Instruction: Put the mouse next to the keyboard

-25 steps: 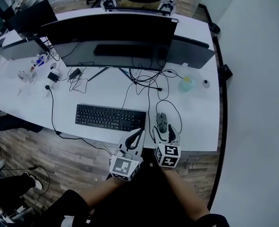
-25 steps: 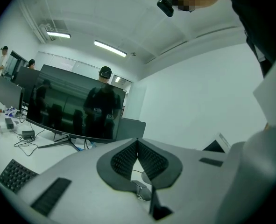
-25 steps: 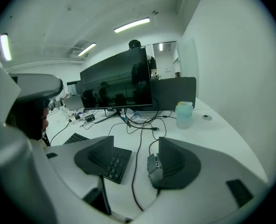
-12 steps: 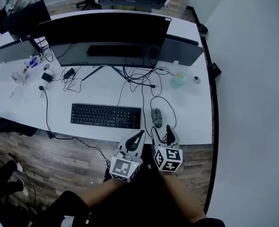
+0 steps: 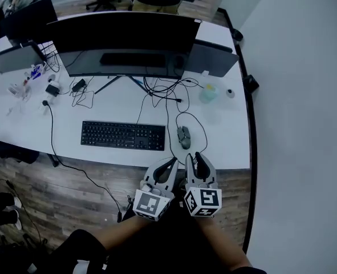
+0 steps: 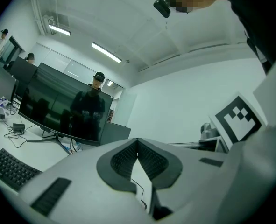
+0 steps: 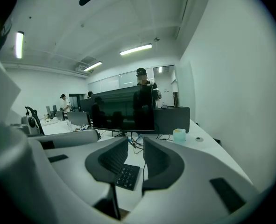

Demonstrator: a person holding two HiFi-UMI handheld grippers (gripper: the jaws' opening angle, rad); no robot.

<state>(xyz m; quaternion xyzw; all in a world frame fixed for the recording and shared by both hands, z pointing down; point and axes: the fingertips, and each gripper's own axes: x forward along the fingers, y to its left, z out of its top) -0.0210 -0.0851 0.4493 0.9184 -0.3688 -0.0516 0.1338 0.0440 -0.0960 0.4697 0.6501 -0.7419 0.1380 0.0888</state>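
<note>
The mouse lies on the white desk just ahead of the right gripper and slightly to its left, apart from the tips. Its long axis runs away from the grippers toward the monitor. Its cabled end is the far one. It is a dark grey, rounded mouse, and its finer detail is too small to make out. Its left flank sits just beside the right end of the black keyboard, with a thin strip of desk between them.

The left gripper hangs close beside the right one, both at the desk's near edge. Its jaws are together at the tips with nothing in them. The right gripper's jaws have just been closing and stand a narrow gap apart. Nothing is held there – only the keyboard's corner shows through the gap.

Beyond the mouse, its black cable loops off to the right and back toward a tangle of wires under the monitor. Farther ahead of the right gripper stands a pale teal cup with a small round object beside it – both well apart from the mouse. A dark panel stands behind them.
</note>
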